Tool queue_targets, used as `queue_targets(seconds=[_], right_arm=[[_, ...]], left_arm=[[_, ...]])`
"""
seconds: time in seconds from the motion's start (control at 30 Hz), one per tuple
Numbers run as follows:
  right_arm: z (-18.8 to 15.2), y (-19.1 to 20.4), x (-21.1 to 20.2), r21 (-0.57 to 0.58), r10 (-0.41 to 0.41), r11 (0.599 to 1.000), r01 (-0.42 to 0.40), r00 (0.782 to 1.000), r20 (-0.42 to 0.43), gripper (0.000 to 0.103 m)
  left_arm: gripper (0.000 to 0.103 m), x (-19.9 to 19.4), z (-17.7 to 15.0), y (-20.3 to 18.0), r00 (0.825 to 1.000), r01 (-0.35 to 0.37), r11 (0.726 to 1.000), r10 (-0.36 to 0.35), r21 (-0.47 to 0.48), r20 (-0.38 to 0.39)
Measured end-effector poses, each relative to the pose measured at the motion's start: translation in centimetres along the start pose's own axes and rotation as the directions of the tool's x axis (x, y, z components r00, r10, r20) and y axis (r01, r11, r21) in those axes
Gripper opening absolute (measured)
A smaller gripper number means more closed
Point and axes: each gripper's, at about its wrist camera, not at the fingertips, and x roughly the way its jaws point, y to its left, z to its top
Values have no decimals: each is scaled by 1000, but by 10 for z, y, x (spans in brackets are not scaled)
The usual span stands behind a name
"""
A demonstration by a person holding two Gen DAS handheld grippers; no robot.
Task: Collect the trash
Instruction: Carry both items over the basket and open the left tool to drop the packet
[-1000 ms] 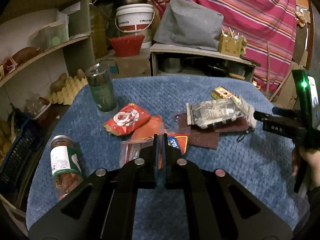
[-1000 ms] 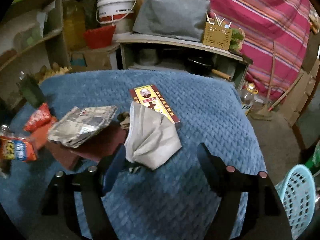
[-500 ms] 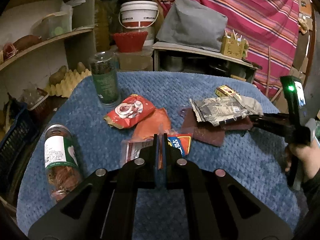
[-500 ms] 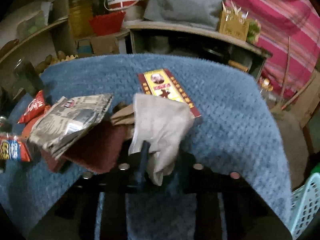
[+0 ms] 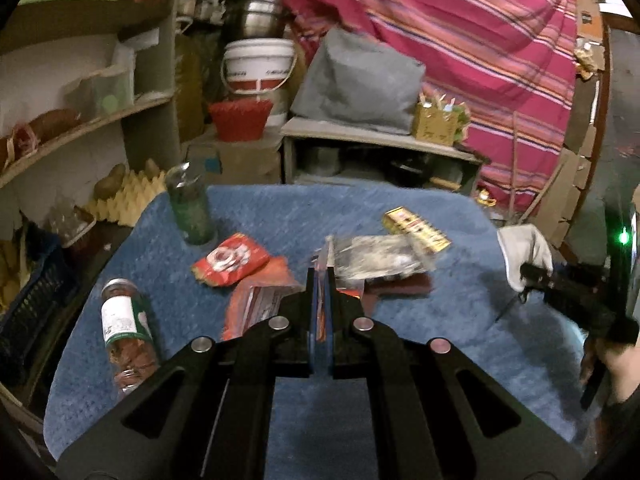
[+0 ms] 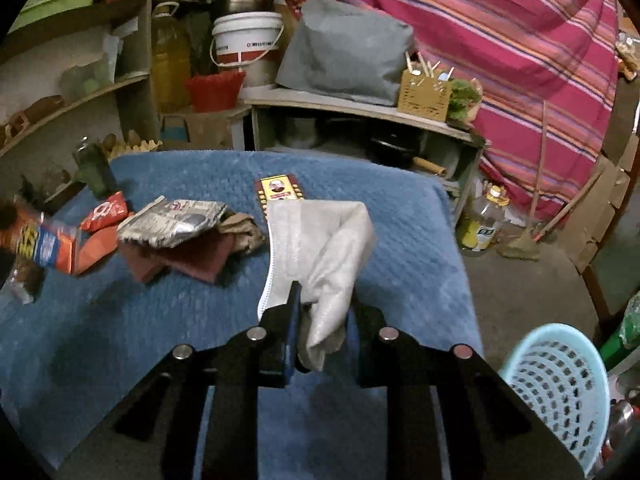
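Now the right claw (image 6: 318, 320), open a second ago, grips the grey cloth (image 6: 320, 240) lifted near the surface's (image 6: 140, 320) right edge; the basket (image 6: 560, 380) awaits. The left claw (image 5: 320, 312) stays closed on an orange wrapper (image 5: 320, 320).

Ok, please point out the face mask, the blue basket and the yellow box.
Face mask (image 6: 320, 240), right wrist view, on its middle panel.
Blue basket (image 6: 560, 380), right wrist view, on its perforated inner wall.
Yellow box (image 5: 416, 229), left wrist view, on its top face.

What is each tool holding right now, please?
Left tool: closed on an orange snack wrapper.
Right tool: closed on a white face mask, lifted off the blue table cover.
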Motion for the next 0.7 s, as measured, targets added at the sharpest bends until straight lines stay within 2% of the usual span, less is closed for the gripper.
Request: queue_targets(seconds=[0.13, 0.4, 0.7], right_arm=[[-10, -21, -22, 11, -12, 1000, 12, 1000, 15, 21], [-32, -75, -64, 63, -59, 996, 57, 997, 40, 21], [-60, -162, -98, 161, -174, 973, 167, 984, 34, 21]], left_arm=[[2, -14, 7, -29, 999, 29, 999, -29, 26, 18], [2, -20, 13, -100, 990, 138, 988, -138, 71, 2], [2, -9, 8, -201, 963, 269, 953, -266, 141, -35]])
